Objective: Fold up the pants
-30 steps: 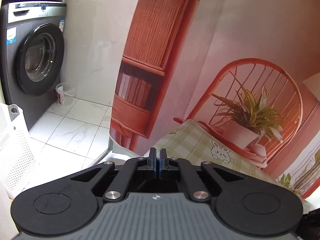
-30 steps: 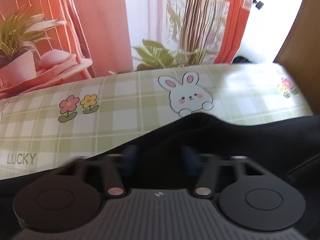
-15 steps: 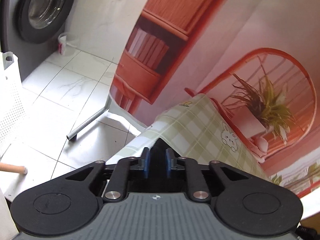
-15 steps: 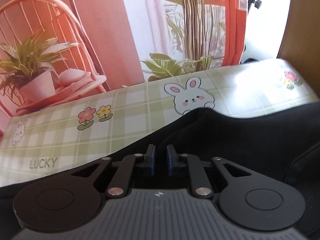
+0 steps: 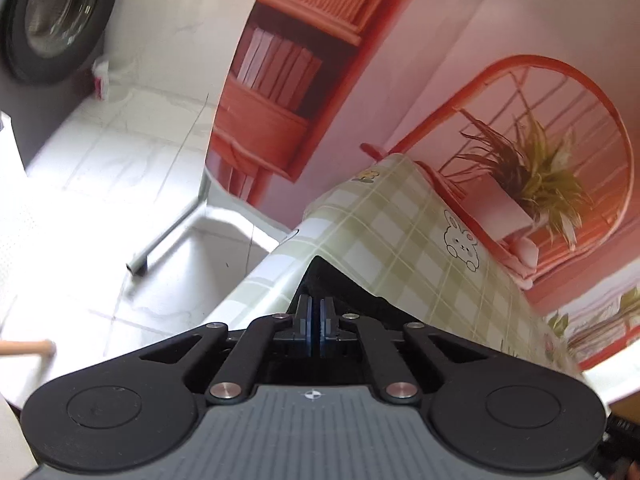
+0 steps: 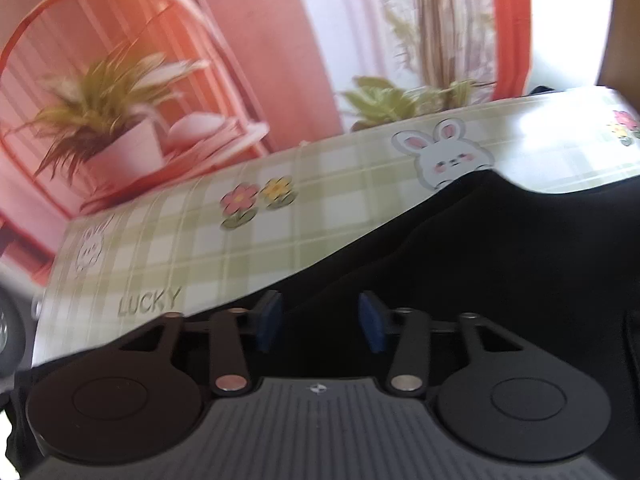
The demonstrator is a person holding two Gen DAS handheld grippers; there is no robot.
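Black pants [image 6: 500, 260] lie on a table covered with a green plaid cloth [image 6: 240, 256] printed with bunnies and flowers. In the left wrist view one corner of the pants [image 5: 360, 300] reaches the table's near-left edge. There my left gripper [image 5: 316, 312] points steeply down, its blue pads shut together on that corner. My right gripper [image 6: 320, 320] hovers over the pants' edge. Its jaws are opening and stand well apart, with black cloth below and between the pads but not pressed by them.
A printed backdrop with a red chair and a potted plant [image 5: 520, 160] hangs behind the table. Left of the table are white floor tiles [image 5: 100, 160], a metal stand leg [image 5: 168, 236], a washing machine [image 5: 52, 20] and a wooden stick end [image 5: 28, 348].
My left gripper dropped and tilted down to the pants' corner, parted its pads, then shut on it. My right gripper's pads went from nearly together to wide apart, and its view swung left.
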